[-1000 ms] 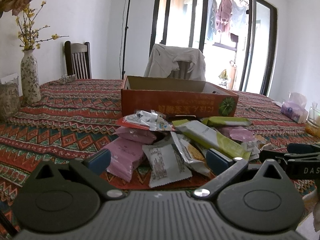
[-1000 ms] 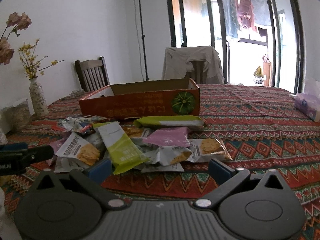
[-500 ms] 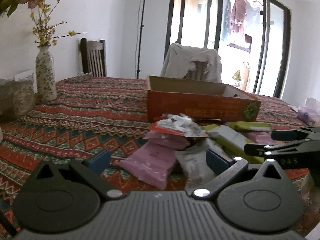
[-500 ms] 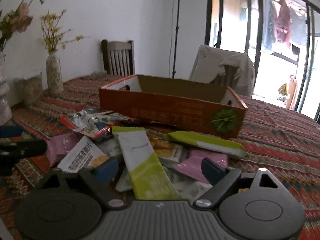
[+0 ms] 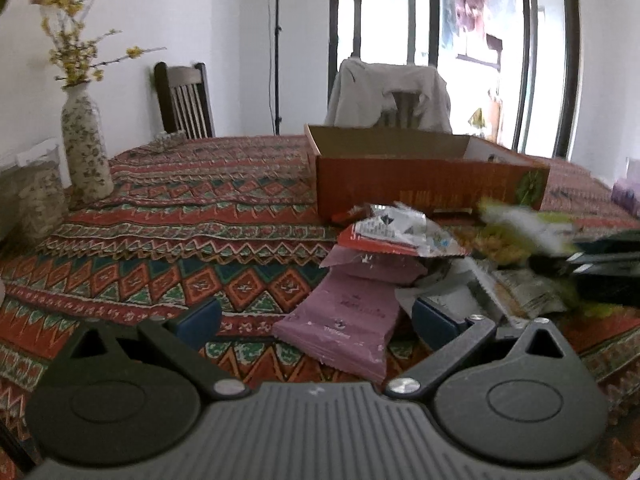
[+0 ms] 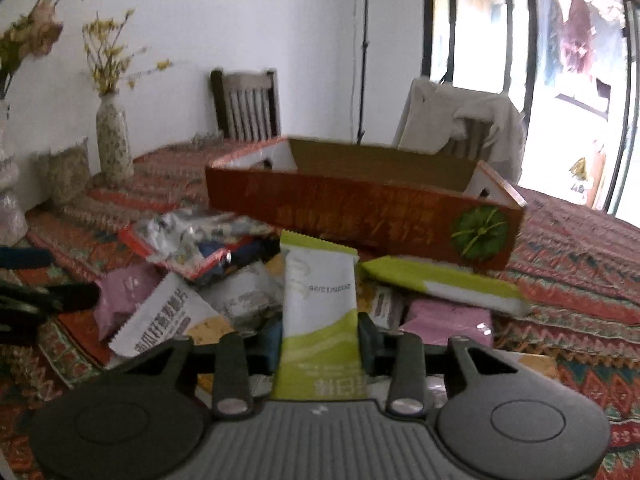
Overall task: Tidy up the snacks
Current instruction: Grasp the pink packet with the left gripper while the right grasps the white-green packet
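A pile of snack packets lies on the patterned tablecloth in front of an open orange cardboard box (image 6: 360,216), also in the left wrist view (image 5: 424,188). My right gripper (image 6: 320,340) is shut on a green and white packet (image 6: 318,304), held upright between its blue pads. My left gripper (image 5: 316,316) is open and empty, just above a purple packet (image 5: 344,316) at the pile's left edge. The right gripper shows as a blurred black shape (image 5: 600,264) at the right of the left wrist view.
A patterned vase with flowers (image 5: 86,144) and a jar (image 5: 36,196) stand at the table's left. A second green packet (image 6: 440,284) lies by the box. Two chairs (image 5: 184,100) stand behind the table; one carries a draped cloth (image 5: 388,96).
My right gripper has moved forward and shut on the green and white packet, lifting its end. My left gripper has shifted left, staying open.
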Motion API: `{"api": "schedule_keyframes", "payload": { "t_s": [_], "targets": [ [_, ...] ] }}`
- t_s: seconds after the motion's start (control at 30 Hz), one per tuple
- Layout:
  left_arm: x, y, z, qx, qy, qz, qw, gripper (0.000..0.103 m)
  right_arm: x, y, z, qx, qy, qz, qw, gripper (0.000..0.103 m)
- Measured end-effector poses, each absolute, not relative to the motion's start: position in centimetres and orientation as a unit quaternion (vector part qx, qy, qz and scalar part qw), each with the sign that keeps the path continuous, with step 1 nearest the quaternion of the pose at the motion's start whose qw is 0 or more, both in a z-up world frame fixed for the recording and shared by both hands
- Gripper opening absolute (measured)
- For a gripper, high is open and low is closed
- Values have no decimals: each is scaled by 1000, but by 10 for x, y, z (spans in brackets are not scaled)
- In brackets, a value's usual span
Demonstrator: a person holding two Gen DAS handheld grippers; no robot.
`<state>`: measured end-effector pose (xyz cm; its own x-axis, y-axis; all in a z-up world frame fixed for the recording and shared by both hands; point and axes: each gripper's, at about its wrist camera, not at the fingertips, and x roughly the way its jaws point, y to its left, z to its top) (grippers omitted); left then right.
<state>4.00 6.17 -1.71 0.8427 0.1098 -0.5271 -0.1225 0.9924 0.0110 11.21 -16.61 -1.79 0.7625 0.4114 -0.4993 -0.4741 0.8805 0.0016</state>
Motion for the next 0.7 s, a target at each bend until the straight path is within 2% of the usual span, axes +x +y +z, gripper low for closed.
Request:
{"api": "schedule_keyframes", "payload": {
  "t_s": [0.27,0.63,0.67,0.7],
  "targets": [
    [88,53,-35,23,337,53,940,103,90,-195,-7,-26,217,197,956,36],
    [109,61,-41,-12,373,46,927,103,80,-205,-15,0,223,199,954,37],
    [107,61,-41,-11,371,46,927,102,78,-205,-15,1,222,201,954,37],
    [105,60,-41,-10,365,46,930,97,77,-205,-15,1,221,203,954,37]
  ]
}}
